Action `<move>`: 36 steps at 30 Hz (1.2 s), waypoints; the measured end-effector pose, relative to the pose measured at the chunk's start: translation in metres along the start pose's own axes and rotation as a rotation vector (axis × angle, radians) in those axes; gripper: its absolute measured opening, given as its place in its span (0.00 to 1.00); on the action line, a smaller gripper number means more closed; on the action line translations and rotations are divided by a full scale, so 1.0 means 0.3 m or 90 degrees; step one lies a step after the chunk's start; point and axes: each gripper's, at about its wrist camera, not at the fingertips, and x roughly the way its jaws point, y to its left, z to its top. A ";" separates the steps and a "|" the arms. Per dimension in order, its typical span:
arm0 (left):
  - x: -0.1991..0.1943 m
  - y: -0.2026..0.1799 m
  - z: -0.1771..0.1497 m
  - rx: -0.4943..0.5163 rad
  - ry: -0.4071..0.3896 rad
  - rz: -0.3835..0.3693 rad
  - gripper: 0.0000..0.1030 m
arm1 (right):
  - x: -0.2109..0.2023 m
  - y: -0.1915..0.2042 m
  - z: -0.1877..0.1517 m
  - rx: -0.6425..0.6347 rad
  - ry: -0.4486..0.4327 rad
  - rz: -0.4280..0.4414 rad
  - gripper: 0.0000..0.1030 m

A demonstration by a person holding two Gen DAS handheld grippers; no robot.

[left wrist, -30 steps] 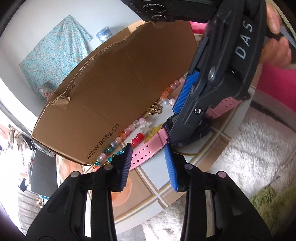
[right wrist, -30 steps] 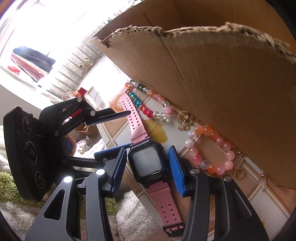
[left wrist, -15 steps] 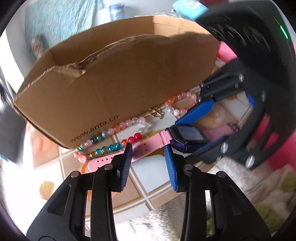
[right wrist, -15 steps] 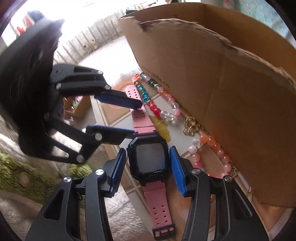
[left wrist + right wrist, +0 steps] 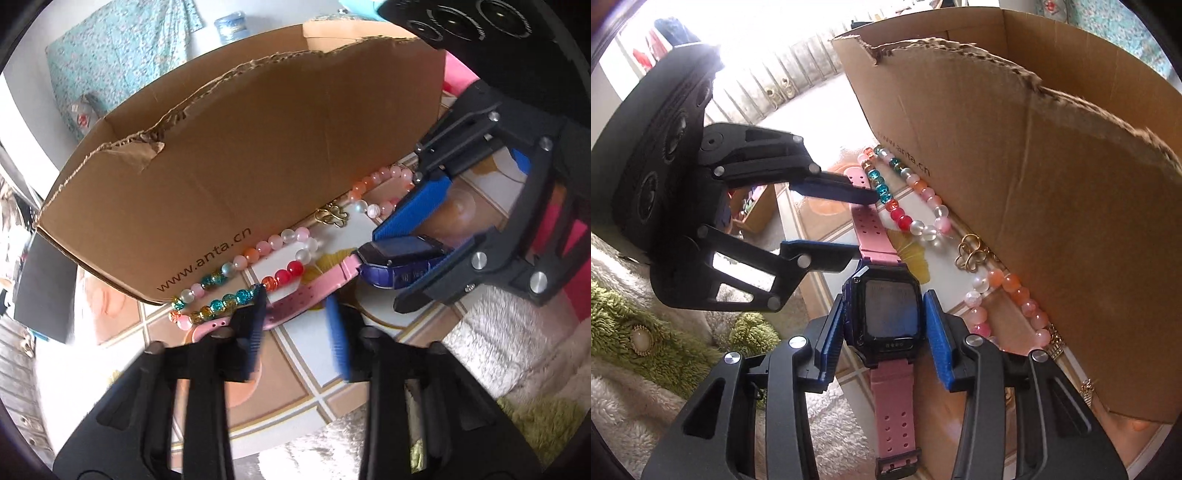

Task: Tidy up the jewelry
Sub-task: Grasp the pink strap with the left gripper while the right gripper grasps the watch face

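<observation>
Between the blue pads of the right hand-held gripper (image 5: 884, 325) sits the dark case of the pink watch (image 5: 890, 314), gripped as the jaws have just been closing. Its perforated strap runs across the tiled desk (image 5: 306, 373) between the left hand-held gripper's (image 5: 297, 325) narrowing, just-closing pads, beside the bead bracelets (image 5: 258, 254) and cardboard box (image 5: 258, 147).

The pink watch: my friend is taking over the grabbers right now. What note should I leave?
Right gripper: jaws have just been closing, pads on both sides of the watch case; it looks gripped.
Left gripper: jaws also just closing, straddling the pink strap, not pinching it.
Things: beaded bracelets and gold charm lie on the table against the cardboard box.
Done: watch caught.
Left: probably watch into the box, then bracelets and charm.
</observation>
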 end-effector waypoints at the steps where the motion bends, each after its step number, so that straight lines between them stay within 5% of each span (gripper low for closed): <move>1: 0.002 0.006 0.001 -0.004 -0.001 0.000 0.19 | 0.010 0.055 -0.002 0.006 -0.001 -0.006 0.40; 9: 0.021 0.115 0.049 -0.120 0.022 -0.084 0.14 | -0.058 0.094 -0.144 0.094 -0.045 -0.140 0.41; 15: 0.044 0.202 0.045 -0.178 0.026 -0.128 0.13 | -0.083 0.156 -0.198 0.128 -0.063 -0.295 0.41; 21: 0.021 0.233 0.062 -0.201 0.022 -0.152 0.13 | -0.082 0.193 -0.200 0.142 -0.080 -0.357 0.40; 28: 0.008 0.270 0.049 -0.224 0.010 -0.167 0.13 | -0.066 0.214 -0.169 0.158 -0.067 -0.421 0.17; 36: -0.020 0.287 0.030 -0.212 -0.014 -0.154 0.10 | -0.046 0.276 -0.132 0.162 -0.067 -0.508 0.06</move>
